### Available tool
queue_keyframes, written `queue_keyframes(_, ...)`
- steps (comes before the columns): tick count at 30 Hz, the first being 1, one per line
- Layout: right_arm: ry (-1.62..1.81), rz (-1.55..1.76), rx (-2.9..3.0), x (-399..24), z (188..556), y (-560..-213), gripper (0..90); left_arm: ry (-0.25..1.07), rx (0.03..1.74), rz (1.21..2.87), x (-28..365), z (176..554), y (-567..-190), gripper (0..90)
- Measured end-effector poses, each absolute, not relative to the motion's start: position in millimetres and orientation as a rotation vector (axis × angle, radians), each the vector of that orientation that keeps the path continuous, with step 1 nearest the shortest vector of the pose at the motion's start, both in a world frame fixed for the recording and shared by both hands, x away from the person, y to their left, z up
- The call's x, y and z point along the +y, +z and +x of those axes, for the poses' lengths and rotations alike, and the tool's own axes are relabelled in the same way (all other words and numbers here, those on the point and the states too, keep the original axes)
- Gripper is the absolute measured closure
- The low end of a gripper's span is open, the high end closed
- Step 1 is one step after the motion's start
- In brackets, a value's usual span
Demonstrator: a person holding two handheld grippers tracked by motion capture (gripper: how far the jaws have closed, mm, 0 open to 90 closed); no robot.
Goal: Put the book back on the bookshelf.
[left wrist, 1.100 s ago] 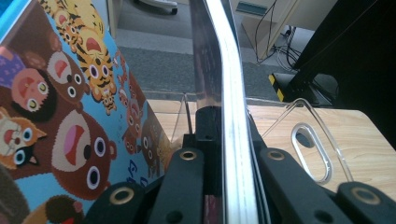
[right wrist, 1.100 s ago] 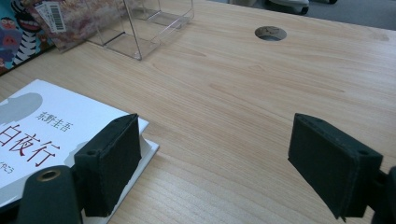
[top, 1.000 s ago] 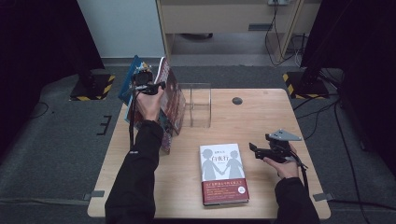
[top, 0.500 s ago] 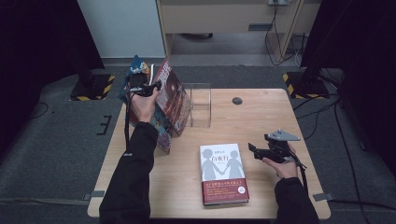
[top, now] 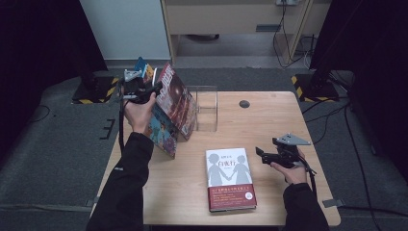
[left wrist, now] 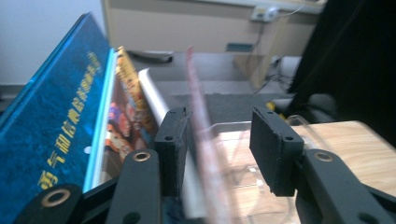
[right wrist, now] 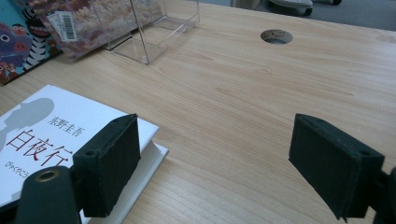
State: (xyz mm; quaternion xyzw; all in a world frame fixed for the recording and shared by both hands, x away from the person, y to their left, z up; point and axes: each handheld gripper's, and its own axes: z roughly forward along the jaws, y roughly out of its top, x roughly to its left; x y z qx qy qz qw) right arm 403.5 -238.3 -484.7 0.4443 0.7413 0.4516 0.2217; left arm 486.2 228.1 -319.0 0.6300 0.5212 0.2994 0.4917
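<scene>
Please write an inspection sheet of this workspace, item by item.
Surface: wooden table, with a round cable hole.
Job's things: red-covered book leaning among upright books by a clear acrylic stand; blue book at the row's end; white book lying flat.
Clutter: nothing seen.
Grippers: left gripper has just been opening, the red-covered book's edge between its jaws, not pressed; right gripper open, beside the white book.
Cables: one trails from each gripper; more on the floor.
Surroundings: grey carpet, black curtains, stand bases with yellow-black tape.
</scene>
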Motion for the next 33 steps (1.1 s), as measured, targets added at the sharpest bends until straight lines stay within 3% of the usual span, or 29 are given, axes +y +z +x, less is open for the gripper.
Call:
queue_keyframes(13,1.275,1.215,2.042,-234.2,397.9,-477.7,16.3,0.65,1.078,1.552,216.3,432.6,-321.7,52.0)
queue_keyframes(21,1.29,1.199,2.065,-224.6,396.0,-477.6,16.1,0.579,1.024,1.562,210.2,403.4,-350.9,50.6)
queue_keyframes(33,1.296,1.171,2.11,-212.4,389.2,-477.9,15.7,0.474,0.977,1.704,179.0,374.8,-403.0,49.0)
